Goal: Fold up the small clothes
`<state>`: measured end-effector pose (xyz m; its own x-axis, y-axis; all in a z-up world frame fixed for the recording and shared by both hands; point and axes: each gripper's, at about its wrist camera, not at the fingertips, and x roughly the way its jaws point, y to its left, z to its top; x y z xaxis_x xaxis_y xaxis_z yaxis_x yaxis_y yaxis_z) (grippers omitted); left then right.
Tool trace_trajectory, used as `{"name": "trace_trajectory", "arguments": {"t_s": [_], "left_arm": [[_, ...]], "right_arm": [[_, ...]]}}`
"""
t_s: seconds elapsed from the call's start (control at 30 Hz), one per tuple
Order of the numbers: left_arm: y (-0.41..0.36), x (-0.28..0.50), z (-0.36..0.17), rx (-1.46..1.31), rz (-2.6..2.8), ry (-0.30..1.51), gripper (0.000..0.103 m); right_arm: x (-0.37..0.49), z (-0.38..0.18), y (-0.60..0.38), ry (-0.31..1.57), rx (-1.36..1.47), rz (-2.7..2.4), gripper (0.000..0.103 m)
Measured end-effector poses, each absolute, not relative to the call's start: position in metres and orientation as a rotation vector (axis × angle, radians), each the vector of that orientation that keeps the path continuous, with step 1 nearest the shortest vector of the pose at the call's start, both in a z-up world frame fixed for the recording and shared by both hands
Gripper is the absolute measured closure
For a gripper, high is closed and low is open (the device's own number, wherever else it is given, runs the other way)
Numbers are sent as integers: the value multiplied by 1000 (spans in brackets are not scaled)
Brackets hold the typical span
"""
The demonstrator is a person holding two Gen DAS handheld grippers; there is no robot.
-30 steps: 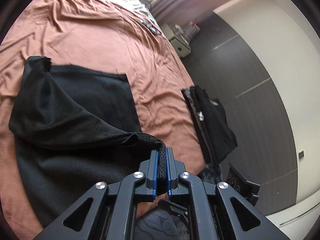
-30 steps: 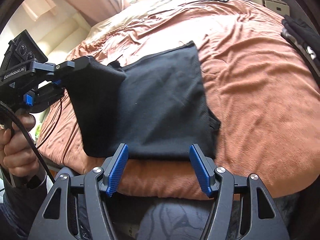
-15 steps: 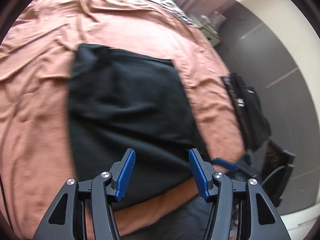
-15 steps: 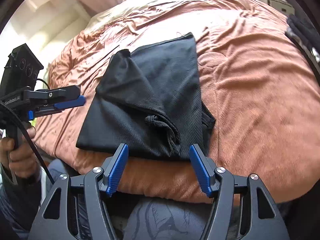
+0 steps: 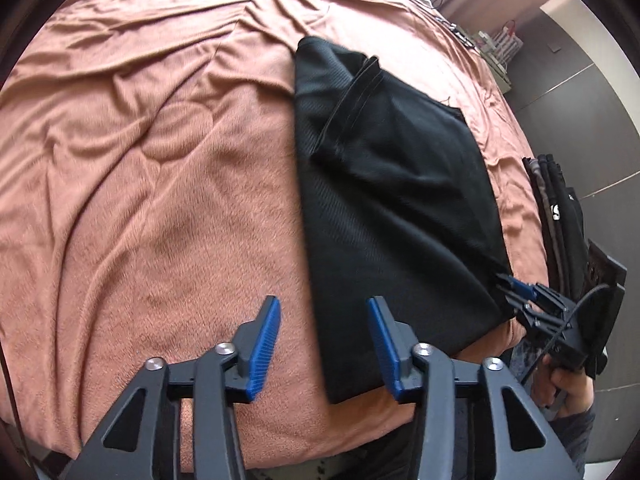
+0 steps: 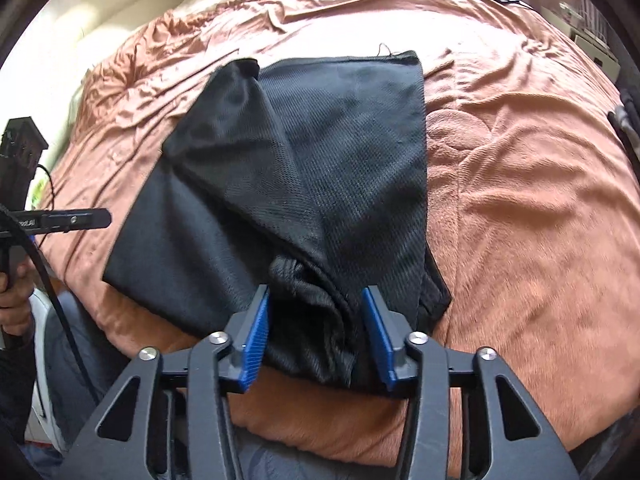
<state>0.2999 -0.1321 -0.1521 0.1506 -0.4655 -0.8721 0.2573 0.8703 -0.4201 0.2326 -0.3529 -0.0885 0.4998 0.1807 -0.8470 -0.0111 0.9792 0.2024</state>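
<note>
Black mesh garment (image 6: 288, 184) is lying partly folded on the rust-brown bedspread (image 6: 520, 184) of a bed, close to the near edge, with one flap turned over the rest so that a diagonal fold is running across it. In the left wrist view the same garment (image 5: 392, 208) is showing a stitched hem near its far end, and the bedspread (image 5: 140, 184) is spreading out wrinkled to the left of it.

Right tongs (image 6: 316, 328) are pointing steeply down at the bunched near edge of the garment. Their jaws are closing, and the gathered cloth is sitting between the blue pads (image 6: 256, 340), which are standing about half apart and not yet pressing it flat. In the left wrist view the right tongs (image 5: 516, 292) are meeting the garment's near right corner, with a hand (image 5: 568, 392) gripping the handle below.

Left tongs (image 5: 322, 344) are hovering over the bedspread at the garment's left edge, jaws closing and about half apart. Only the edge of the cloth is reaching the right pad; nothing is held. From the right wrist view, the left tongs (image 6: 100, 218) are showing side-on beside the garment.

Dark folded clothes (image 5: 560, 216) are sitting well apart at the right edge of the bed.
</note>
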Motion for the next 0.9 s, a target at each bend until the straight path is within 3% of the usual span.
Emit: {"name": "trace_trajectory", "arguments": {"t_s": [0.07, 0.13, 0.2, 0.73, 0.87, 0.9], "left_arm": [[-135, 299, -159, -184, -527, 1343, 67], [-139, 298, -162, -173, -531, 1353, 67], [-143, 296, -163, -160, -533, 1354, 67], [-175, 289, -170, -21, -530, 1343, 68], [-171, 292, -162, -51, -569, 1330, 69], [-169, 293, -159, -60, -569, 1322, 69]], "right_arm": [[238, -90, -351, 1042, 166, 115, 71], [242, -90, -352, 1037, 159, 109, 95], [241, -87, -355, 1027, 170, 102, 101], [214, -92, -386, 1019, 241, 61, 102], [213, -82, -380, 1010, 221, 62, 100], [212, -78, -377, 1000, 204, 67, 94]]}}
